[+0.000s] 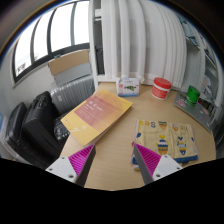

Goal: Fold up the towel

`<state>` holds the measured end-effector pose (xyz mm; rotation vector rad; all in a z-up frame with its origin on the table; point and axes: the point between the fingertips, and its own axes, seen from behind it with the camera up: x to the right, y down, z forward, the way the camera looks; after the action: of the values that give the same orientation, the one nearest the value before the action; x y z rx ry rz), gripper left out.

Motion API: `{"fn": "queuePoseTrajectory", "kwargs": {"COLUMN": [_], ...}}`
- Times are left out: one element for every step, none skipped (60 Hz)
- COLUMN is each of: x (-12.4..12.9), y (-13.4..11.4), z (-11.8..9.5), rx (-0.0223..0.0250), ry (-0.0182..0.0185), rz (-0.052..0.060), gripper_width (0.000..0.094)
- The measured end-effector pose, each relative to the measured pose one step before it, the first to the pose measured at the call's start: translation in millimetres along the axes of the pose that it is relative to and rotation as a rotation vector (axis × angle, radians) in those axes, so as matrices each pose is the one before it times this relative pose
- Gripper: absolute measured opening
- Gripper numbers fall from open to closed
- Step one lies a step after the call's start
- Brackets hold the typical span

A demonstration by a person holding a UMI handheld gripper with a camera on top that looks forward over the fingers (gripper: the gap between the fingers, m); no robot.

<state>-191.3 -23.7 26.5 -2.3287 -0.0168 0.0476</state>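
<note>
A white towel with small coloured prints lies flat on the wooden table, just ahead of my right finger. An orange and pink folded cloth lies on the table ahead of my left finger, near the table's left edge. My gripper is open and empty, held above the near part of the table. Its magenta pads stand wide apart with bare table between them. It touches neither cloth.
A red cup, a green cup and a small printed box stand at the table's far side. A black chair is left of the table. Windows and white curtains are behind.
</note>
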Motion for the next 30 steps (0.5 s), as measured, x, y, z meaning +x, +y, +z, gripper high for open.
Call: {"fn": "queuePoseTrajectory", "kwargs": {"x": [8.03,6.39,6.80,5.19,5.87,5.02,4.80,4.96,4.81,4.19,1.53,-1.25,0.78,2.98,1.14,1.22,0.82,1.11,1.39,1.28,1.76,1.30,0.81,0.92,1.82,2.05,2.78,2.48,1.69,0.34], "y": [-1.32,-1.18,-0.31,-0.63,0.57,1.00,1.68,2.15,2.68,3.21,3.75,-7.22,-2.80,3.27,-1.93,1.01,0.69,0.29,0.62,-0.06,0.06,-0.24,-0.17,-0.30,-0.06,-0.02,0.19,-0.82,0.09,0.09], "z": [5.71,3.94,6.41,3.83,6.29,4.82,4.40,4.51,4.38,3.95,3.85,-0.52,1.88,1.80,-0.09,0.38,-0.31,-0.31,-0.54,-0.17,-0.28,-0.26,-0.19,0.23,0.05,0.04,0.19,-0.85,0.17,-0.36], "rx": [0.00537,0.00056,0.00257,-0.00107,0.00138,-0.00218,-0.00514,-0.00724,-0.00885,-0.00972,-0.01058,0.01709,0.02227,0.00212,0.01155,0.00323,0.00183,0.00334,0.00063,0.00252,0.00250,0.00455,0.00457,0.00508,0.00400,0.00387,0.00184,-0.00304,0.00123,0.00021], "ry": [0.01564,0.01670,0.01219,0.01303,0.00820,0.00951,0.00921,0.00906,0.00874,0.00790,0.00018,-0.02230,-0.00569,0.00309,-0.00265,-0.00116,-0.00273,-0.00133,-0.00005,0.00085,0.00132,0.00127,-0.00088,-0.00070,0.00165,0.00374,0.00626,0.00889,0.00580,-0.00187], "rz": [0.0038,0.0040,0.0057,0.0037,0.0038,0.0021,0.0007,-0.0011,-0.0020,-0.0036,-0.0082,0.0033,0.0006,-0.0088,-0.0065,-0.0054,-0.0039,0.0001,0.0016,0.0026,0.0015,-0.0004,-0.0007,0.0014,0.0027,0.0033,0.0039,0.0034,0.0030,0.0054], "gripper_width": [0.0797,0.0795,0.0790,0.0784,0.0778,0.0771,0.0765,0.0756,0.0747,0.0733,0.0715,0.0692,0.0646,0.0596,0.0562,0.0517,0.0482,0.0442,0.0409,0.0375,0.0342,0.0318,0.0299,0.0274,0.0240,0.0200,0.0152,0.0108,0.0083,0.0080]}}
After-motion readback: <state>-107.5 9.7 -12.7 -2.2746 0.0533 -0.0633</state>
